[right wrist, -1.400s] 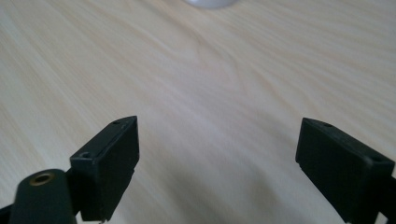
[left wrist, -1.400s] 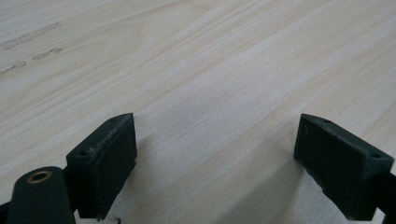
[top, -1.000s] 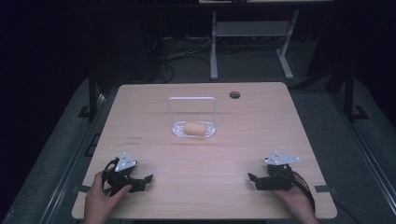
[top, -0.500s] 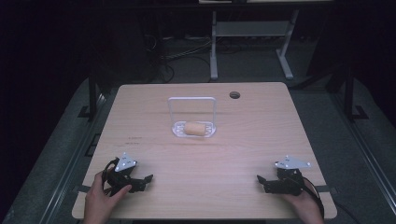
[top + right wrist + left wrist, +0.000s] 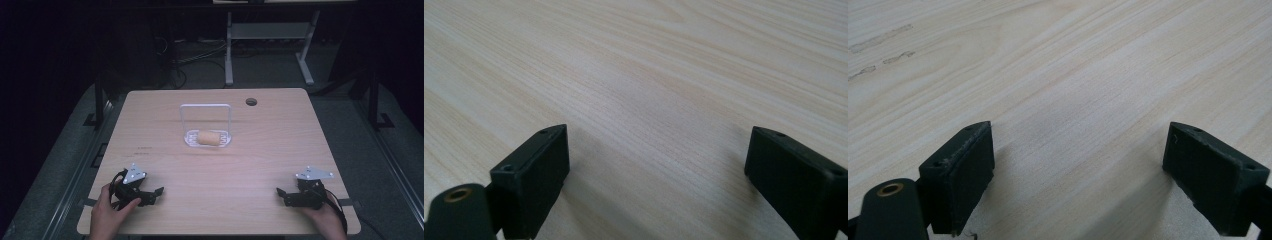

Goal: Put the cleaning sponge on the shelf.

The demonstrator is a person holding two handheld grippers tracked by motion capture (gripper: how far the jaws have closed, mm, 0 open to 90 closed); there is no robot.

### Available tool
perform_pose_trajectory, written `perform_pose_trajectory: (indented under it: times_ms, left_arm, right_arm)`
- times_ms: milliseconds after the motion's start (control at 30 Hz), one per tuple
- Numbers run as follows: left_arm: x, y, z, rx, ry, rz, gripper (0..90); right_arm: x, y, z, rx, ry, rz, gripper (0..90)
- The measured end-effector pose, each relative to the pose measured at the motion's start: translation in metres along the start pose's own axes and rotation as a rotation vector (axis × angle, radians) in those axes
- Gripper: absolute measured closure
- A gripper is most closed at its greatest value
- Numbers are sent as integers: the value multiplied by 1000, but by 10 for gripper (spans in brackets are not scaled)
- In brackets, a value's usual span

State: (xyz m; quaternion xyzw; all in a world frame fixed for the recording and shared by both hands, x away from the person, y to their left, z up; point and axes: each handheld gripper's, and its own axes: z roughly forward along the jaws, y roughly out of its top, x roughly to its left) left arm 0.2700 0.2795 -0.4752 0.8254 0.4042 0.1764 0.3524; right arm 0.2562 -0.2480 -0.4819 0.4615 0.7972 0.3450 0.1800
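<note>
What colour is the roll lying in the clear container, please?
Light tan, seen best in the high view: the roll in the clear container.

Pale, straight-grained wooden table (image 5: 220, 165); clear plastic container (image 5: 206, 125) holding a tan bread roll (image 5: 210, 138); black left gripper (image 5: 156, 192), black right gripper (image 5: 281, 194).

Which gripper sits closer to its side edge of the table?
The right gripper: it sits near the table's right edge. The left gripper lies further in from its edge.

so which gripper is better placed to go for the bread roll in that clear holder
Left, narrowly. The bread roll lies left of the table's middle, so the left gripper sits a bit nearer than the right gripper. Both are open and resting at the near edge.
</note>
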Motion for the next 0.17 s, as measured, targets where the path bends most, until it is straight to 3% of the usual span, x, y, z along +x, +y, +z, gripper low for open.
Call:
perform_pose_trajectory:
  times_ms: [167]
  left_arm:
    - [0,0,0,0,0,0,126]
  right_arm:
    - [0,0,0,0,0,1,102]
